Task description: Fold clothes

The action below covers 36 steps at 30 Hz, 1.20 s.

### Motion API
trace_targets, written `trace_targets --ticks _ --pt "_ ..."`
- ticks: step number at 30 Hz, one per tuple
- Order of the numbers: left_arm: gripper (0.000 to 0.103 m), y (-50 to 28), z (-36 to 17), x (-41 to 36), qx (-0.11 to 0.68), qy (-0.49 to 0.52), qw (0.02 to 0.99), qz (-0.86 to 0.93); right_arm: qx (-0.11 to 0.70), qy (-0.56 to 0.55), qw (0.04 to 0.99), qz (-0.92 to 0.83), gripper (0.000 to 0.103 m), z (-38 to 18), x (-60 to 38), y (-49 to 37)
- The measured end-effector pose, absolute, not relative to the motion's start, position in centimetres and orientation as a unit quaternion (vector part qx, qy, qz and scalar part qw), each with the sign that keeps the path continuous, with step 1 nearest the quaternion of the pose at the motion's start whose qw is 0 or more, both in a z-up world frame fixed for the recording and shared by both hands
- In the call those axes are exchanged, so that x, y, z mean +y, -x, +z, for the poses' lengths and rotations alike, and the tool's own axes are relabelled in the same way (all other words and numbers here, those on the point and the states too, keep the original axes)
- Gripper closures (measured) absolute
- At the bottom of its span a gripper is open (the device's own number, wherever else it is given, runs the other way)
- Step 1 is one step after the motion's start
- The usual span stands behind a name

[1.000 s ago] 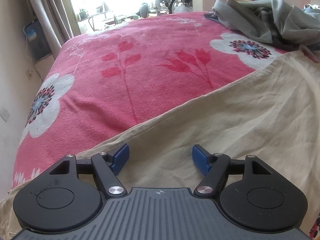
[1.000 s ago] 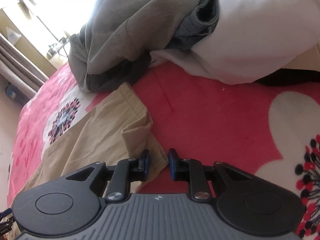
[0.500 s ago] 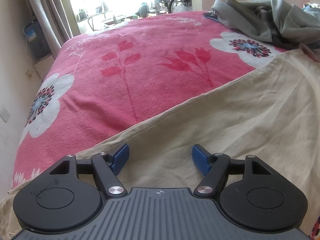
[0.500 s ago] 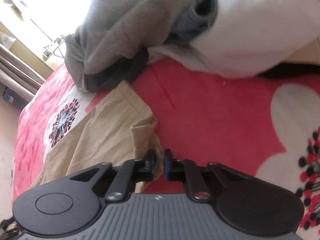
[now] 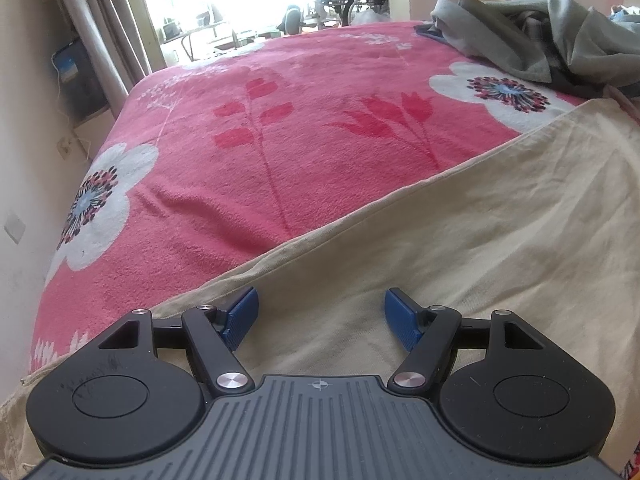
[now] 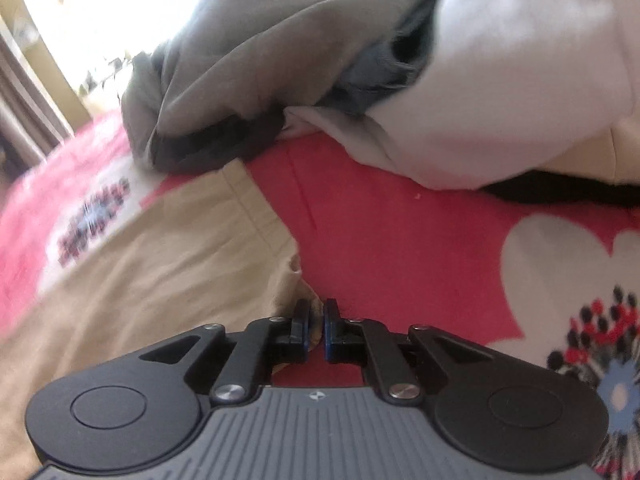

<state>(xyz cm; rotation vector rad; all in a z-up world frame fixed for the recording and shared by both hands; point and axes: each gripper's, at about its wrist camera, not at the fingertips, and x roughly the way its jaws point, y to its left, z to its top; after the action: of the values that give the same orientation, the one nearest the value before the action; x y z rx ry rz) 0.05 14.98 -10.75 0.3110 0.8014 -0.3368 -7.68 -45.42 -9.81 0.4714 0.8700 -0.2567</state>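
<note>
While one pink floral blanket [image 5: 280, 128] covers the bed, one beige garment [image 5: 460, 260] lies flat across its near side, one heap of grey and white clothes [image 6: 320, 60] behind it. Two tongs: left tongs [image 5: 320, 312] spread apart over the beige cloth, gripping nothing; right tongs [image 6: 315, 320] clamped on its corner.

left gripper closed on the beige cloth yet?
No, the left gripper stands open, its blue pads wide apart over the beige garment.
</note>
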Motion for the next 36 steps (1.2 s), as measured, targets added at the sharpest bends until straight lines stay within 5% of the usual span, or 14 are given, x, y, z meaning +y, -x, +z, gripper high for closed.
trace_targets --ticks 5,9,15,19,22,28,36 --pt "0.032 -0.1 -10.9 15.0 0.386 -0.147 0.896 -0.164 0.383 -0.318 0.848 -0.18 0.089 -9.2 -50.6 10.2" --pt "0.032 -0.1 -11.0 15.0 0.385 -0.15 0.896 -0.164 0.342 -0.289 0.878 -0.169 0.09 -5.8 -49.9 11.4" --pt "0.03 0.2 -11.1 14.8 0.377 -0.159 0.899 -0.157 0.39 -0.112 0.914 0.015 0.093 -5.5 -39.6 7.6" --pt "0.03 0.3 -11.1 15.1 0.373 -0.16 0.9 -0.157 0.433 -0.08 0.896 -0.052 0.103 -9.3 -42.3 7.5" --pt "0.028 0.2 -11.2 15.5 0.37 -0.16 0.902 -0.156 0.408 -0.068 0.904 -0.107 0.1 -6.9 -42.7 8.0" --pt "0.028 -0.6 -10.8 16.9 0.371 -0.143 0.909 -0.123 0.352 0.011 0.933 0.073 0.1 -3.1 -32.2 8.1" --pt "0.028 -0.3 -10.9 18.4 0.375 -0.132 0.912 -0.097 0.363 0.171 0.871 0.282 0.102 -8.5 -20.4 10.8"
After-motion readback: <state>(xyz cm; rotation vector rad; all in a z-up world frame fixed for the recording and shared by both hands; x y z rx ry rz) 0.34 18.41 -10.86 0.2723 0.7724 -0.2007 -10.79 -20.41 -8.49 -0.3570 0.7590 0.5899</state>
